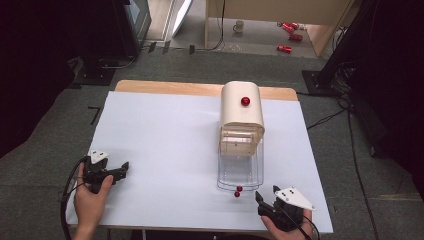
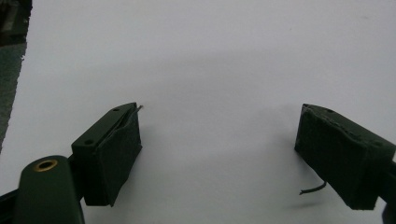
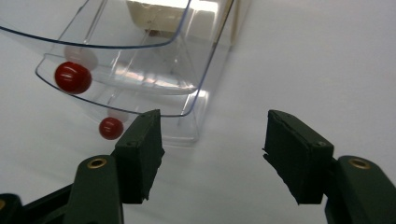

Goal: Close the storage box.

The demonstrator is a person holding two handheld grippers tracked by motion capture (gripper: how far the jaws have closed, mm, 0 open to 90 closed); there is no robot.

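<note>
A cream box with a rounded top [image 1: 242,107] and a red knob [image 1: 245,101] stands right of the table's middle. Two clear plastic drawers [image 1: 240,170] are pulled out of its front toward me, one above the other. Each has a red knob: upper [image 3: 73,77], lower [image 3: 111,128]. My right gripper [image 1: 266,193] [image 3: 213,126] is open just short of the drawers' front right corner, with nothing between its jaws. My left gripper [image 1: 124,169] [image 2: 219,130] is open over bare sheet at the front left, far from the box.
A white sheet [image 1: 165,150] covers the table, with a strip of wood [image 1: 170,87] showing at the far edge. Grey carpet surrounds it. On the floor behind lie a mug [image 1: 239,26] and red cans [image 1: 290,35].
</note>
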